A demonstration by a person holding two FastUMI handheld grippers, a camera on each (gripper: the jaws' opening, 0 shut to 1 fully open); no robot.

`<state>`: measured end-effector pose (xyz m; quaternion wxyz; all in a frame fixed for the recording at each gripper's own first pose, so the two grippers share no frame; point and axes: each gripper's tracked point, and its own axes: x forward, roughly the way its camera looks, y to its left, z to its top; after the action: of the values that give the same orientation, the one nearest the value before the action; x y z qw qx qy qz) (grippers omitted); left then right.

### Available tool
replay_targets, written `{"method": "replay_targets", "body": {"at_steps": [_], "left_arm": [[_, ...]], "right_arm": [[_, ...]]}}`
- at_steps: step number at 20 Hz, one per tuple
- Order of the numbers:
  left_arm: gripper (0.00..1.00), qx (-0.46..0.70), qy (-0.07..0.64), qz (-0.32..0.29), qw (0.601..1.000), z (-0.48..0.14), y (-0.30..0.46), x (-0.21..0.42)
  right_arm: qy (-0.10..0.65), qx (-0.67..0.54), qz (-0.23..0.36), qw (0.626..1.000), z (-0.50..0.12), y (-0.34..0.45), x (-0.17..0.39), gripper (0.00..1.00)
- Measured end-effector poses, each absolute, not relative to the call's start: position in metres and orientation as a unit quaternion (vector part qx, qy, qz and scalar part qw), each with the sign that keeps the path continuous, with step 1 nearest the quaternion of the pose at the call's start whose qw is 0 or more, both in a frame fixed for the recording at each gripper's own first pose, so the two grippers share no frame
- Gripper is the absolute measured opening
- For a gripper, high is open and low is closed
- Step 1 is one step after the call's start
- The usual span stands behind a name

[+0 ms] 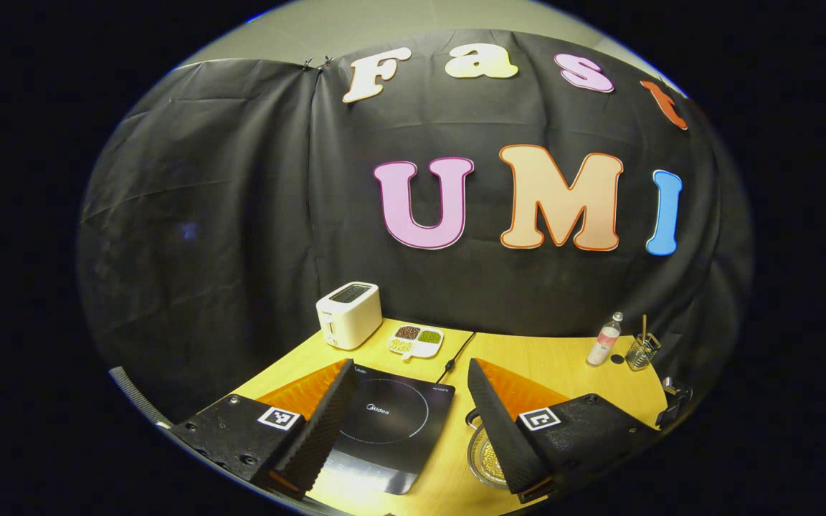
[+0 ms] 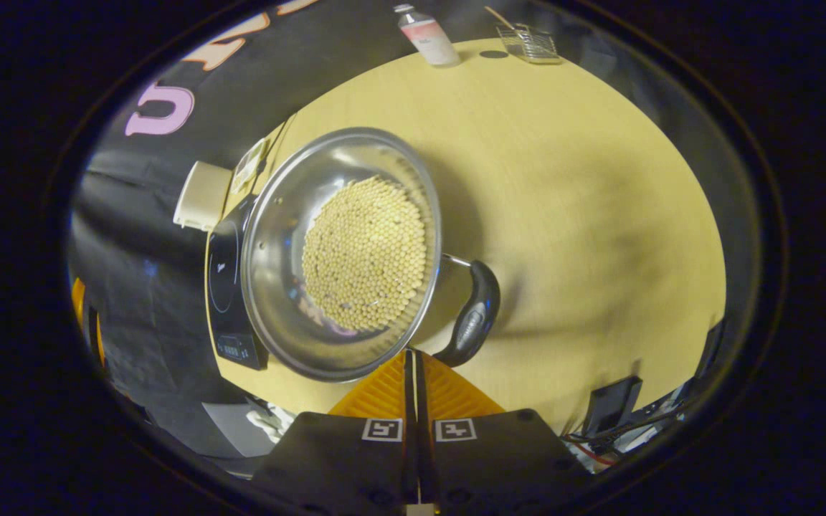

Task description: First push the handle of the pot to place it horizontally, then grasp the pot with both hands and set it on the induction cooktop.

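Note:
A steel pot (image 2: 277,244) holding yellow beans stands on the wooden table, close below the right gripper view. Its black handle (image 2: 474,315) sticks out to the right of the bowl. My right gripper (image 2: 411,356) is shut with nothing between its fingers, and its tips lie at the pot's near rim, just left of the handle's end. The black induction cooktop (image 2: 225,287) lies beside the pot on the left. My left gripper (image 1: 409,364) hangs open above the cooktop (image 1: 384,423). Part of the pot (image 1: 481,459) peeks out behind its right finger (image 1: 499,423).
A white toaster (image 1: 348,314) and a small divided dish (image 1: 416,340) stand at the back behind the cooktop. A bottle (image 1: 605,340) and a wire holder (image 1: 642,351) sit at the back right. A black clamp (image 2: 610,405) sits at the table's right edge.

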<state>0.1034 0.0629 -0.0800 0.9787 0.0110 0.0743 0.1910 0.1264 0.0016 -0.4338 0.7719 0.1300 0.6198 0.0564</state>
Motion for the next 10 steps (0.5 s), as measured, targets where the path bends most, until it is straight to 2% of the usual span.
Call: {"method": "replay_targets", "body": {"at_steps": [2,3,5,7,10], "left_arm": [[0.92,0.009,0.08,0.19,0.978,-0.084,0.062,0.109],[0.95,0.006,0.084,0.19,0.978,-0.087,0.061,0.112],[0.95,0.005,0.091,0.191,0.977,-0.094,0.06,0.117],[0.95,0.006,0.1,0.191,0.976,-0.101,0.058,0.122],[0.95,-0.001,0.111,0.192,0.975,-0.109,0.055,0.126]], "right_arm": [[0.613,0.133,0.048,0.777,-0.433,-0.006,0.14,0.02],[0.61,0.135,0.045,0.779,-0.431,-0.009,0.145,0.0],[0.603,0.143,0.039,0.783,-0.429,-0.012,0.154,0.03],[0.599,0.15,0.036,0.786,-0.428,-0.015,0.166,0.0],[0.593,0.151,0.038,0.79,-0.425,-0.018,0.181,0.03]]}}
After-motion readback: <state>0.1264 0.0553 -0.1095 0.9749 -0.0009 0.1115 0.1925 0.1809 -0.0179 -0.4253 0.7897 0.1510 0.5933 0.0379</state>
